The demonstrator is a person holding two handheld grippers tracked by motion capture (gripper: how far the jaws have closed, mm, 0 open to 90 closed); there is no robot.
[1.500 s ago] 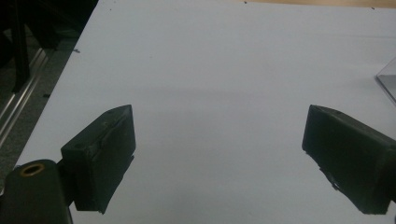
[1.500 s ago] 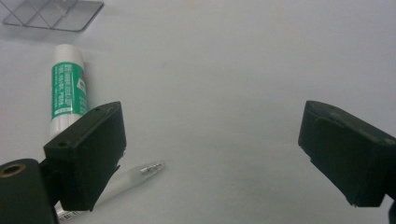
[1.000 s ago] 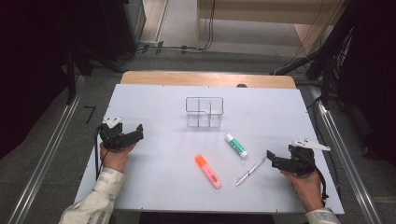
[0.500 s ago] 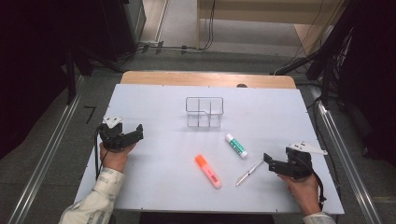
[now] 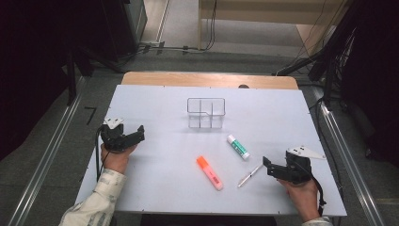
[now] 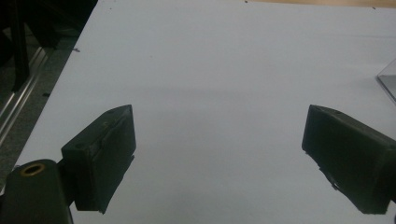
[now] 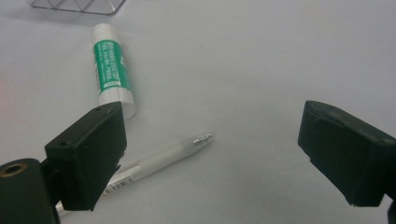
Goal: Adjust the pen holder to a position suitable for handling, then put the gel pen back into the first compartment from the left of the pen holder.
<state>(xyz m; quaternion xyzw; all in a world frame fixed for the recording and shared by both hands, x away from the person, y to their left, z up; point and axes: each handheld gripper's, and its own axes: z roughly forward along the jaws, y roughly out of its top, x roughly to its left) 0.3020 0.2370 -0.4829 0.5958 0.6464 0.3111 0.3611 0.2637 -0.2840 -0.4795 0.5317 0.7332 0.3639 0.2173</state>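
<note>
Right gripper [image 5: 269, 166] sits near the table's near right edge, jaws spread wide, nothing between them, held low over the white table [image 5: 155, 188]. In the right gripper view the jaws [no grip] frame a clear pen [image 7: 161, 161] lying flat on the table, tip pointing toward the gap between the jaws, barrel running under the left-hand jaw. In the high view the pen [image 5: 250, 175] lies just left of the right gripper, not touching it.

Orange highlighter [image 5: 209, 173] lies flat left of the pen, near the middle of the table's near half, apart from the pen.

Green-and-white glue stick [image 5: 238, 146] lies flat just beyond the pen, slightly farther; right gripper view shows it [image 7: 110, 70] past the left-hand jaw, close to the pen but not touching.

Left gripper [image 5: 137, 135] held at the near left side of the table, jaws spread wide and empty; left gripper view shows bare table between them, well apart from all items.

Clear plastic divided organizer [image 5: 205, 113] stands upright at the middle far part of the table, compartments look empty. Wooden tabletop edge [image 5: 209, 80] shows beyond the white surface.
</note>
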